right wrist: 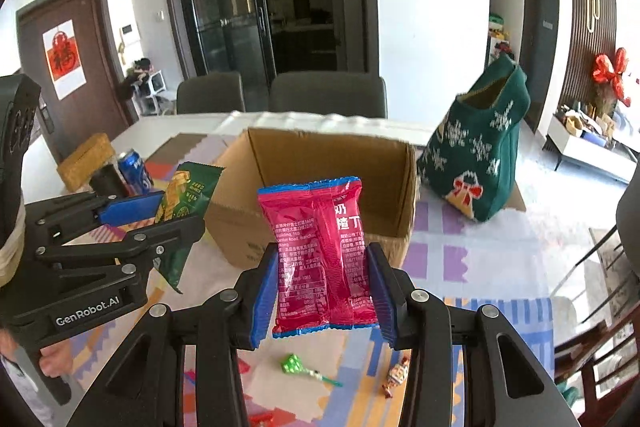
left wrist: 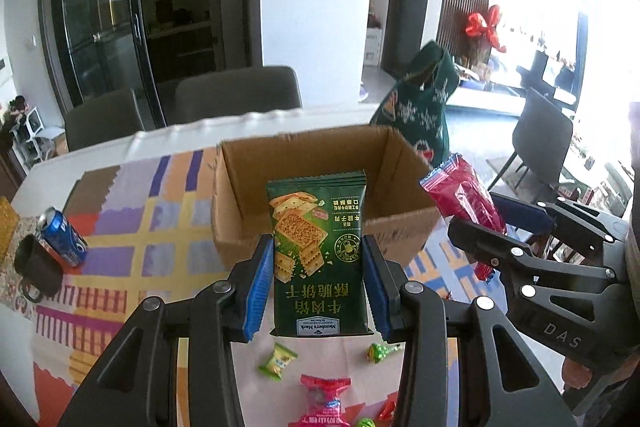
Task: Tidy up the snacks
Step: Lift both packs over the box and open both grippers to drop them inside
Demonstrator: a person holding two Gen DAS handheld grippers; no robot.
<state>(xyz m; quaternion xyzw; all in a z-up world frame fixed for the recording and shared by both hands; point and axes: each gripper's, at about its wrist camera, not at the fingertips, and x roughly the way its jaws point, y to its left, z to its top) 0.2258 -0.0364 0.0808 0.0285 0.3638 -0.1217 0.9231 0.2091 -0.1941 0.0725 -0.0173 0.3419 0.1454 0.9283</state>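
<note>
Over the bench, both packets up by the cardboard box [left wrist: 320, 187]
Left gripper [left wrist: 318, 291] clamps the green cracker pack [left wrist: 318, 251]; right gripper [right wrist: 323, 291] pinches the pink snack bag [right wrist: 320, 255].

Right gripper [right wrist: 323, 287] clamping pink snack packet [right wrist: 320, 251], open cardboard box [right wrist: 320, 163] behind, green stocking [right wrist: 476, 151] beside

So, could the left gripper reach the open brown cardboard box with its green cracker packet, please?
Probably yes: the left gripper holds the green cracker packet just before the open brown cardboard box, nothing between. The right gripper stands aside.
</note>
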